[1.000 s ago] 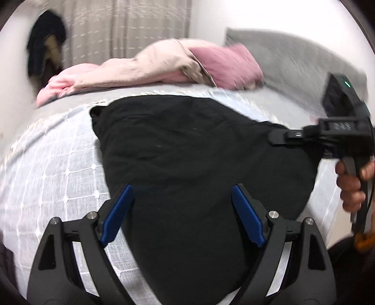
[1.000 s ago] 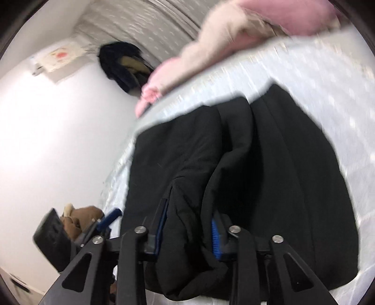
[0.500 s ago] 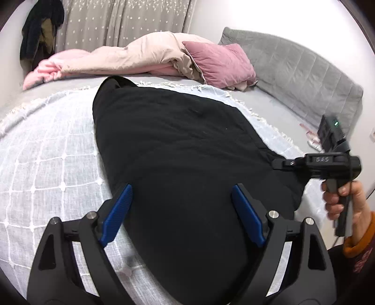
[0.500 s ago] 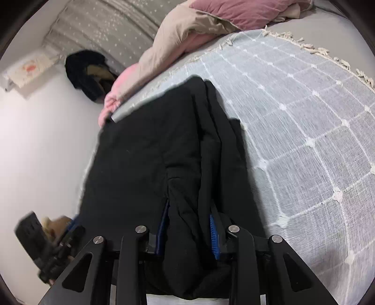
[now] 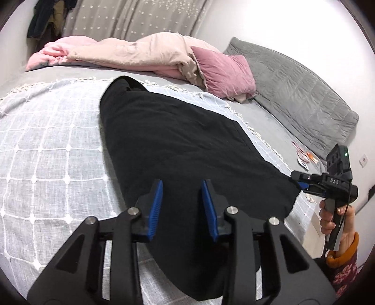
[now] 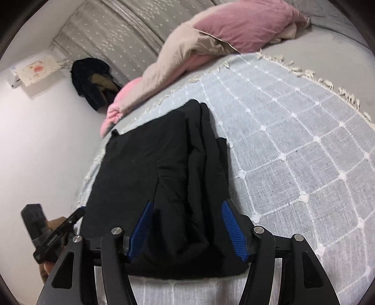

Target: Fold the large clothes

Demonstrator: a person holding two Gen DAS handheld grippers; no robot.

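Black garment (image 5: 187,145), folded lengthwise, flat on bedspread (image 5: 51,145)

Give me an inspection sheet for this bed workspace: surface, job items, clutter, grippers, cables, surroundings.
Surface: white gridded throw with fringe, spread over a grey bed.
Job's things: black garment lying flat on the throw, one side folded in along its length.
Clutter: pink duvet and mauve pillow at the far edge; small items near the grey headboard.
Grippers: left gripper has just been closing, jaws apart over the garment, not pressing. Right gripper has just been opening, fabric loose between the jaws.
Cables: thin lead at the right gripper's handle.
Surroundings: starred curtain, dark clothes hanging on the wall.
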